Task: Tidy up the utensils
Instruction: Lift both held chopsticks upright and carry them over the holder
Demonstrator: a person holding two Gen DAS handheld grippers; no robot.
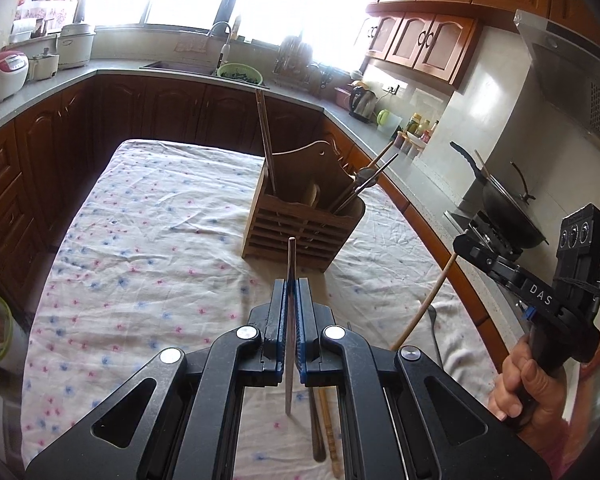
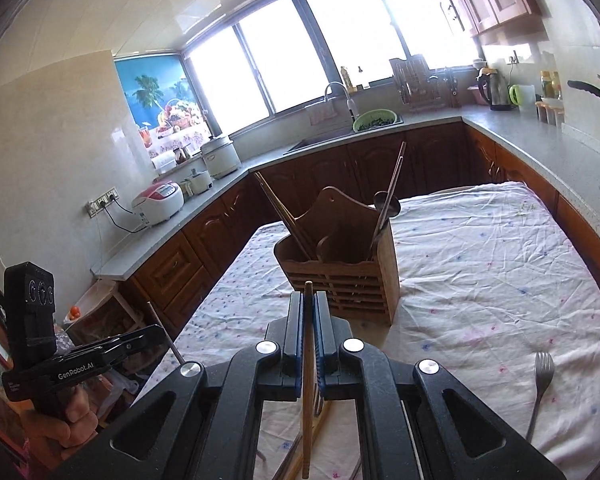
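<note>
You hold a metal chopstick (image 1: 290, 320) clamped in the left tongs (image 1: 291, 300) and a wooden chopstick (image 2: 308, 360) in the right tongs (image 2: 309, 316), both upright and aimed at the wooden holder (image 2: 340, 276) on the table (image 2: 480, 260), likely for dropping in.

My work surface is a table (image 2: 480, 264) covered with a wrinkled white cloth sprinkled with small pink and blue flowers. Toward its far end stands a brown slatted wooden utensil holder (image 2: 342, 276), upright on the cloth, with chopsticks and a spoon sticking out of its compartments. Nearer to me, a silver metal fork (image 2: 540, 388) lies flat on the cloth near the right edge, and a few loose utensils, a turned wooden chopstick (image 1: 329, 428) among them, lie beneath my tongs.
</note>
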